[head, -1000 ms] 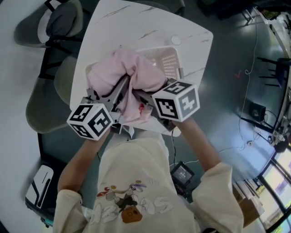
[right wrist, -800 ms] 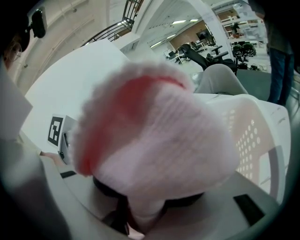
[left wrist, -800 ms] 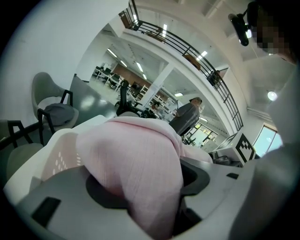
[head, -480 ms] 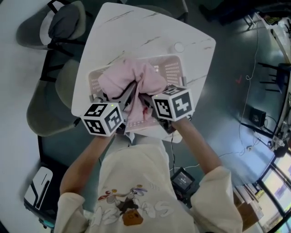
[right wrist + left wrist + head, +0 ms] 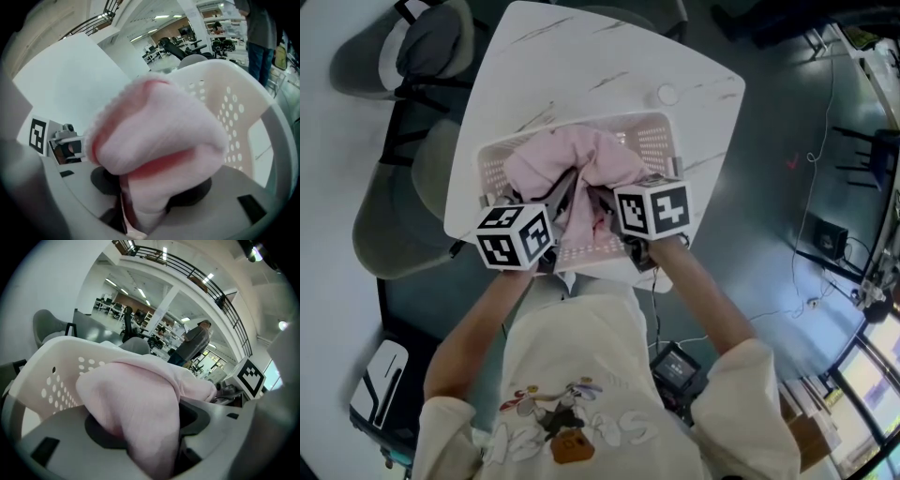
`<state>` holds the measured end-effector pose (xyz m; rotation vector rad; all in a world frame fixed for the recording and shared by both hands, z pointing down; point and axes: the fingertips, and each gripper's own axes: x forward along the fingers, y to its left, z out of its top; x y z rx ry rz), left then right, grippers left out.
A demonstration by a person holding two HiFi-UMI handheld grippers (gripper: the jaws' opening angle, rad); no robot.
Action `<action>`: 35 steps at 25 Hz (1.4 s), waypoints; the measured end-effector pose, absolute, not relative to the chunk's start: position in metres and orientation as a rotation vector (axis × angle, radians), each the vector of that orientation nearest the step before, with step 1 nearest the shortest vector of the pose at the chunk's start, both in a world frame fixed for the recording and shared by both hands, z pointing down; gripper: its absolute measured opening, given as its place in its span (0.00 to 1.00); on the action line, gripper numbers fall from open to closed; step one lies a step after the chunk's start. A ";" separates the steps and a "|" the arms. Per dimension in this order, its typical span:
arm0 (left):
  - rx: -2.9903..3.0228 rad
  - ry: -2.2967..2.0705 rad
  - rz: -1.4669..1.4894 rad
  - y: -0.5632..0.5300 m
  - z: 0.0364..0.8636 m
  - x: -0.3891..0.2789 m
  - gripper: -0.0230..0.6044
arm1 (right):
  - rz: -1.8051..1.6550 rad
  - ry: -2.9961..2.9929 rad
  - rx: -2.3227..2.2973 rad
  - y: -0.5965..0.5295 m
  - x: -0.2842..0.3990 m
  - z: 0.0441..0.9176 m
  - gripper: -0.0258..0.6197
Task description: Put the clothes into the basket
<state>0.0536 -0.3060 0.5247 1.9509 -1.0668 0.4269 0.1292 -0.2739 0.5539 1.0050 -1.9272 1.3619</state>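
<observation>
Over the white table (image 5: 581, 56), at the basket (image 5: 649, 141): pink garment (image 5: 572, 159) between two grippers.
Farthest left, grey chairs (image 5: 403, 56) beside the table. Next, left gripper (image 5: 558, 202) pinching a fold of the garment, perforated basket wall close behind it. Between the two grippers, bulk of the pink cloth heaped inside the basket, reaching toward its near rim, both marker cubes just at that rim. At right, right gripper (image 5: 605, 199) with jaws just now spreading, a bunched pink end with a red patch lying between them, loosely, pads not clearly pressing it.
</observation>
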 end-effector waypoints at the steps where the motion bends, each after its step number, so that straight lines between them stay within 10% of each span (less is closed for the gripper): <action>1: 1.945 -1.069 0.444 -0.305 0.529 0.052 0.48 | 1.383 -1.922 1.013 -0.274 0.131 0.556 0.40; 35: 1.896 -1.360 0.406 -0.277 0.463 0.011 0.49 | 1.457 -1.923 1.348 -0.252 0.163 0.496 0.51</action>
